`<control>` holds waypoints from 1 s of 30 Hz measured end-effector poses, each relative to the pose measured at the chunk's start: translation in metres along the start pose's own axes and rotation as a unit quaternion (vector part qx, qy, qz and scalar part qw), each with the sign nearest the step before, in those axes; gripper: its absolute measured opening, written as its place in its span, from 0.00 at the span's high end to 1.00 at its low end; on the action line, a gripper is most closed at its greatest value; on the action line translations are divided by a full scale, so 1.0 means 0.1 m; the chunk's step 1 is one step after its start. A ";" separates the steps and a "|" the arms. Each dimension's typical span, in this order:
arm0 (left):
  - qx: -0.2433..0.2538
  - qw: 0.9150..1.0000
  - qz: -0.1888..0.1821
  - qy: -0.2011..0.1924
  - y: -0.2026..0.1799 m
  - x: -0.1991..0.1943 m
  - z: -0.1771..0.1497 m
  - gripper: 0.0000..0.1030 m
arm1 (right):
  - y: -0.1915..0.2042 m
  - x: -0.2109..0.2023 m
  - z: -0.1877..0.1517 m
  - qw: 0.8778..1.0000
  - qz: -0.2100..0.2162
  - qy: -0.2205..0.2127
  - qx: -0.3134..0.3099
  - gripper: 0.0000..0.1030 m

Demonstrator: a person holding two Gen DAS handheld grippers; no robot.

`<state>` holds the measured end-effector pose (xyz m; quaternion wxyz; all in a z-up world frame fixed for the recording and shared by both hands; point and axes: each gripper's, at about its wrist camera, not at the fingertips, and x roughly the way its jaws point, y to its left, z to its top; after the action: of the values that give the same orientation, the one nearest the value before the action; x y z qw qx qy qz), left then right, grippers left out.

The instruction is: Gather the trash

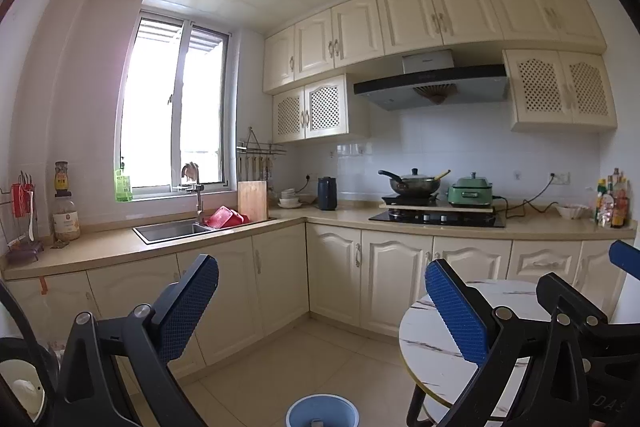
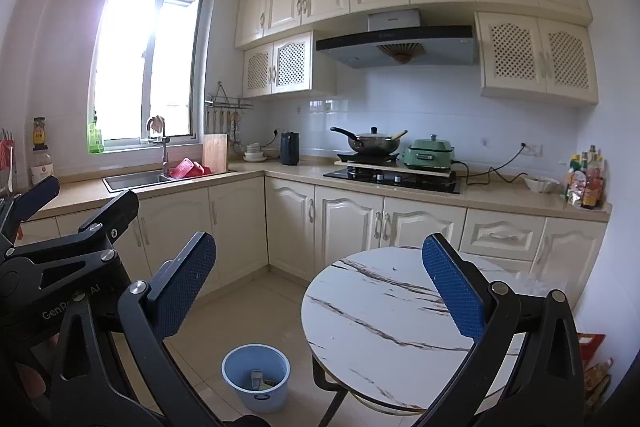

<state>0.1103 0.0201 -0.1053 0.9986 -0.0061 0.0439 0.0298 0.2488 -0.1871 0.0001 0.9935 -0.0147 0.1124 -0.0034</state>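
Observation:
A light blue bin point(image 2: 256, 379) stands on the tiled floor left of a round marble-topped table point(image 2: 380, 315); a few scraps of trash point(image 2: 262, 379) lie in its bottom. In the left wrist view only the blue bin's point(image 1: 322, 410) rim shows at the lower edge. My right gripper point(image 2: 320, 279) is open, its blue pads wide apart with nothing between them, raised above bin and table. My left gripper point(image 1: 322, 303) is likewise open and holds nothing. The left gripper's black frame point(image 2: 60, 247) shows at the left of the right wrist view. The table point(image 1: 436, 339) top is bare.
An L-shaped counter point(image 2: 280, 169) runs along the back walls with a sink point(image 2: 134, 181), a stove with a wok point(image 2: 374, 143), a green cooker point(image 2: 430, 151), a kettle point(image 2: 289, 147) and sauce bottles point(image 2: 586, 183). Cream cabinets point(image 2: 352, 223) stand below. Red packaging point(image 2: 592, 347) sits at right.

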 end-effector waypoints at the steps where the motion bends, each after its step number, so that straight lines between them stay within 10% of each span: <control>1: 0.000 1.000 -0.001 0.000 0.02 0.01 0.01 0.01 | 0.00 0.00 0.00 1.000 0.000 0.001 0.000 0.00; 30: 0.008 1.000 -0.015 -0.004 0.43 0.16 0.17 0.01 | -0.05 0.03 -0.05 1.000 0.002 0.007 0.006 0.00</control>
<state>0.1248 0.0644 -0.0905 0.9991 0.0012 0.0401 0.0144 0.2502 -0.1922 -0.0052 0.9928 -0.0084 0.1192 -0.0019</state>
